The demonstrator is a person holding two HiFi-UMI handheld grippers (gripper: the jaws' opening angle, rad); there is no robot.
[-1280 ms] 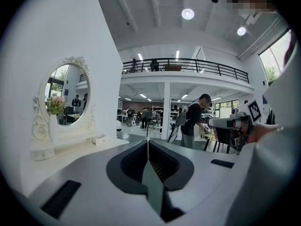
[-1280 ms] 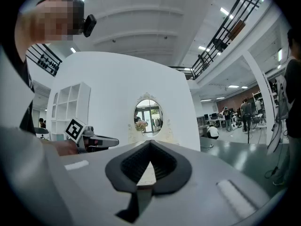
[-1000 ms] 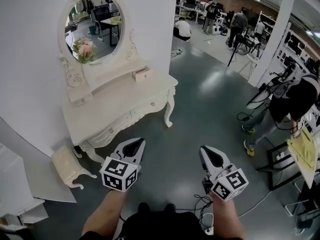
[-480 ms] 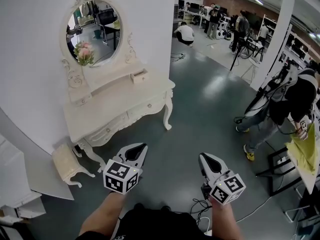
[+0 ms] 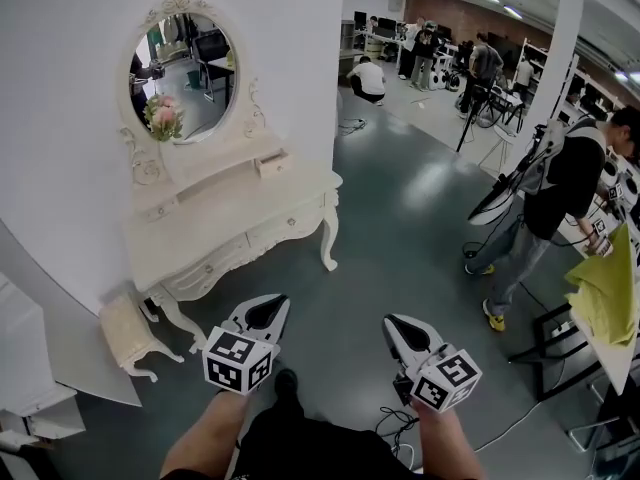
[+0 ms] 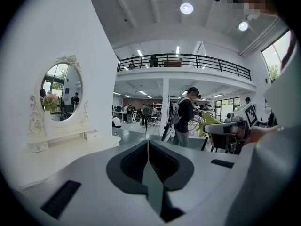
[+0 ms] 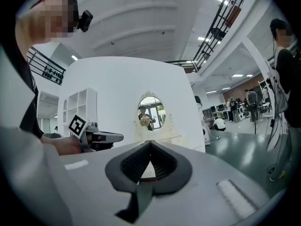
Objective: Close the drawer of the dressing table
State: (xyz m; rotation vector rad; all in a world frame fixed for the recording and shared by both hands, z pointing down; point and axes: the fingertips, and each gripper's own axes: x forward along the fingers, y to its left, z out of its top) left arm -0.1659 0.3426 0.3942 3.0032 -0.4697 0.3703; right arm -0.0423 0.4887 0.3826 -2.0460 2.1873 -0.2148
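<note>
While you have been shifting over the last second, the dressing table (image 5: 215, 230) has slid a little to the left and farther off in the head view, and both of your grippers now sit slightly lower in it. The person (image 5: 556, 193) at the right, bent over a second ago, now stands more upright beside the yellow cloth (image 5: 604, 298).

Your left gripper (image 5: 272, 306) and right gripper (image 5: 395, 326) are side by side and well apart from the table, both over the grey floor (image 5: 400, 218). Each has its jaws pressed together with nothing between them.

The floor between you and the table's front edge is bare. A small stool (image 5: 125, 333) stands near the table's left front leg, just left of your left gripper. Cables (image 5: 395, 423) lie on the floor near your feet, under the right gripper. The white wall (image 5: 290, 28) ends right behind the table's right corner, and beyond that the room opens far back to more people.

The table is white and carved, on curved legs, set against the wall. Its oval mirror (image 5: 182, 76) has pink flowers (image 5: 163, 116) at its lower left. The drawer (image 5: 272, 162) is a small white box at the right end of the raised shelf under the mirror, and it sticks out forward from the shelf front. The wider drawers along the table's front sit flush.
</note>
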